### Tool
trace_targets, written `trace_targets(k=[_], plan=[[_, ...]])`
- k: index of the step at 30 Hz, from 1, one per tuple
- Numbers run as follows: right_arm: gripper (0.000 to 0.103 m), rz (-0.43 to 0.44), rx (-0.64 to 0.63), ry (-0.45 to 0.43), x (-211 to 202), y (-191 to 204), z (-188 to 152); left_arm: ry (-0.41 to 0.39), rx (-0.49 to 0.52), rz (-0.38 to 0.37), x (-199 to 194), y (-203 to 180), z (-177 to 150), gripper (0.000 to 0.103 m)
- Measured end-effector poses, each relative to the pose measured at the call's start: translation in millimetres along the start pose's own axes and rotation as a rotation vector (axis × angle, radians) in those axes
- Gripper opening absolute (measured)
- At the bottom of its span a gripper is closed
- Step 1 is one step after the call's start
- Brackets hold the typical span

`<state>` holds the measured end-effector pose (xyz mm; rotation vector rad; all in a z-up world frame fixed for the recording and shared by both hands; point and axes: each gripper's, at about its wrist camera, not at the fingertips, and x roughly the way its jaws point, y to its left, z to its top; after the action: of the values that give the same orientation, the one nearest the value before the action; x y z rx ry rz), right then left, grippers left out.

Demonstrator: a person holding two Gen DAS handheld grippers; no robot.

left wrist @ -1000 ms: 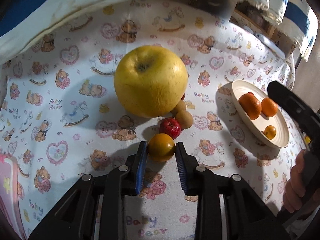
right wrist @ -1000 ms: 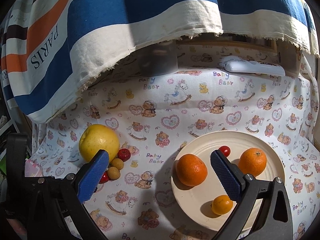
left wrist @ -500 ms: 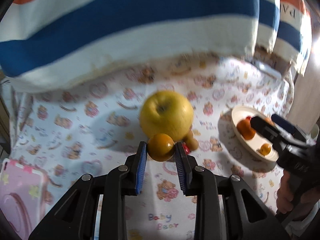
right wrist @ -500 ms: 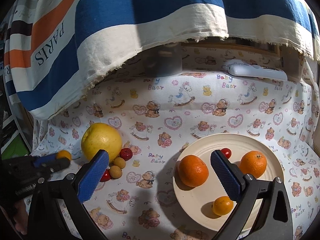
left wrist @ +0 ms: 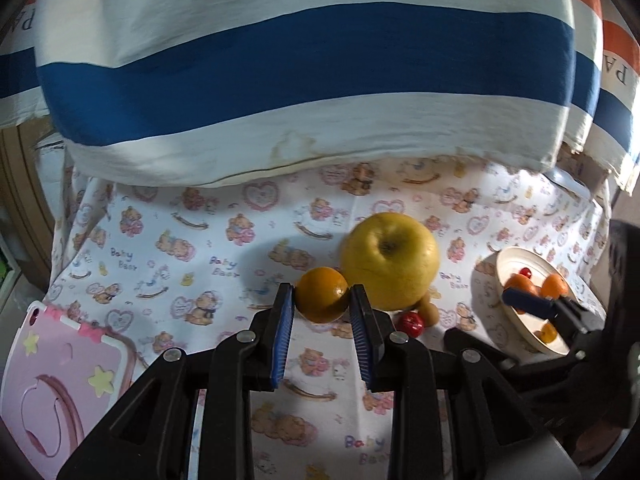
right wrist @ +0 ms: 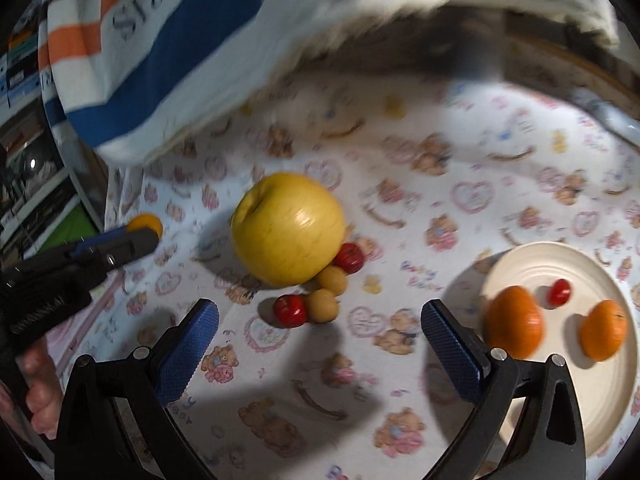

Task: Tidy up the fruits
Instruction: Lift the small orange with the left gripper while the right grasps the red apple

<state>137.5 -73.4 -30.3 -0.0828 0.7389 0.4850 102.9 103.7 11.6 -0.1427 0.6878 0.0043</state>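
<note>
Between the blue pads of the left tool [left wrist: 322, 300] sits a small orange fruit [left wrist: 322, 294], pinched across its widest part and held clear above the bear-print cloth [left wrist: 192, 264] that covers the desk. It looks light, round and smooth-skinned, so I judge it could roll or squirt out if the grip drifts off the middle; a hold across the equator, as now, seems the safest, with only modest squeeze since the flesh is likely soft. The left tool points roughly level over the cloth, with the large yellow apple [left wrist: 390, 260] just beyond it. Seen from the right wrist view, the right tool [right wrist: 320, 338] stands wide apart and carries nothing, tilted down over the cloth between the cluster of small red and tan fruits [right wrist: 318, 298] and the cream plate [right wrist: 616, 392], which already holds two oranges [right wrist: 514, 322] and a small red fruit.
</note>
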Motion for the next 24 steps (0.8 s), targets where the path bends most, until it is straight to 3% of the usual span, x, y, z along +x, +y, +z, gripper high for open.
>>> trace_targets(k=[7,11,16,21,24], plan=[[0.078,0.013,-0.053,0.093,37.9,11.8,-1.8,0.013,-0.039,0.04,9.7,13.1,-0.8,0.027],[0.077,-0.012,-0.067,0.116,49.6,13.2,2.0,0.016,-0.041,0.038,10.2,13.9,-1.2,0.027],[0.066,-0.074,-0.098,0.183,69.6,21.1,4.2,0.02,-0.037,0.028,10.4,12.3,-1.4,0.027],[0.052,-0.072,-0.113,0.175,72.2,24.9,5.7,0.021,-0.035,0.022,10.3,10.9,-1.9,0.027],[0.051,-0.076,-0.117,0.172,75.7,29.3,5.8,0.02,-0.036,0.022,10.2,10.7,-2.1,0.027]])
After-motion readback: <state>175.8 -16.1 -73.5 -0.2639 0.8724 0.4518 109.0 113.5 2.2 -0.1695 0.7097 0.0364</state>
